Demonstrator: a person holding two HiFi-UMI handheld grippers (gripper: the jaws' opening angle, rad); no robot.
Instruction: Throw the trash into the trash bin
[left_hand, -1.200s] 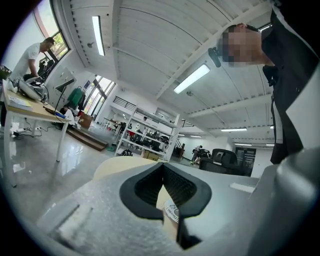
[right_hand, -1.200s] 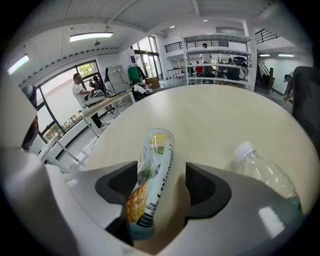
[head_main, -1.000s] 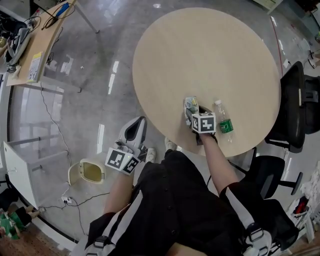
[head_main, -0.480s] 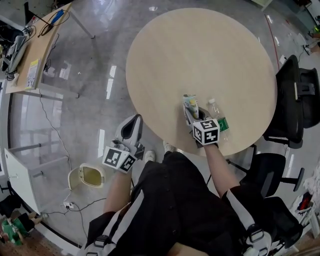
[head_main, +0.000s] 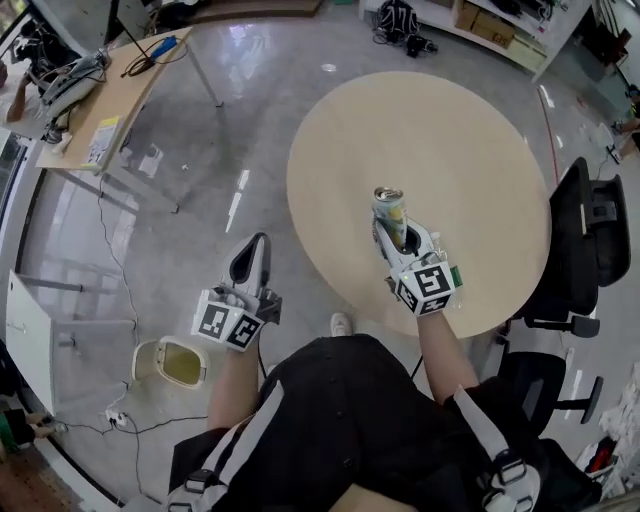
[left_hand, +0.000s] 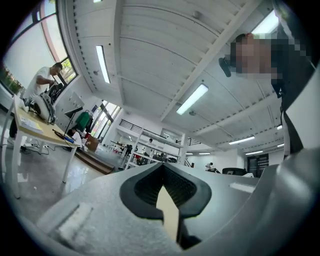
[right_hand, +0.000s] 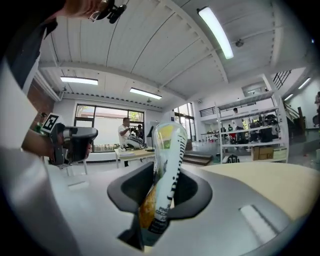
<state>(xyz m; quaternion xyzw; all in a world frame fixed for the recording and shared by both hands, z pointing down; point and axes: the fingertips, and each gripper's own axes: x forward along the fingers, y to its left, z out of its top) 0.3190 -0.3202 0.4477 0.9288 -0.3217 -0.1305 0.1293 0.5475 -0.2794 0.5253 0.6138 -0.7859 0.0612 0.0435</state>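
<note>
A slim drink can (head_main: 389, 212), white and yellow with a silver top, stands upright above the near part of the round table (head_main: 450, 130). My right gripper (head_main: 398, 234) is shut on it. In the right gripper view the can (right_hand: 169, 150) leans between the jaws of my right gripper (right_hand: 160, 187), pinched low on its body. My left gripper (head_main: 249, 262) hangs over the floor left of the table, shut and empty; its jaws meet at the tip (left_hand: 162, 169). The cream trash bin (head_main: 172, 362) lies on the floor just below and left of it.
A green-labelled bottle (head_main: 455, 274) lies on the table, mostly hidden behind the right gripper. Black office chairs (head_main: 590, 240) stand to the right. A wooden desk (head_main: 110, 100) with cables is at upper left, a white cabinet (head_main: 25, 320) at the left edge.
The right gripper closed on the can lying beside the bottle and lifted it upright off the table. The left gripper rose a little over the floor.
</note>
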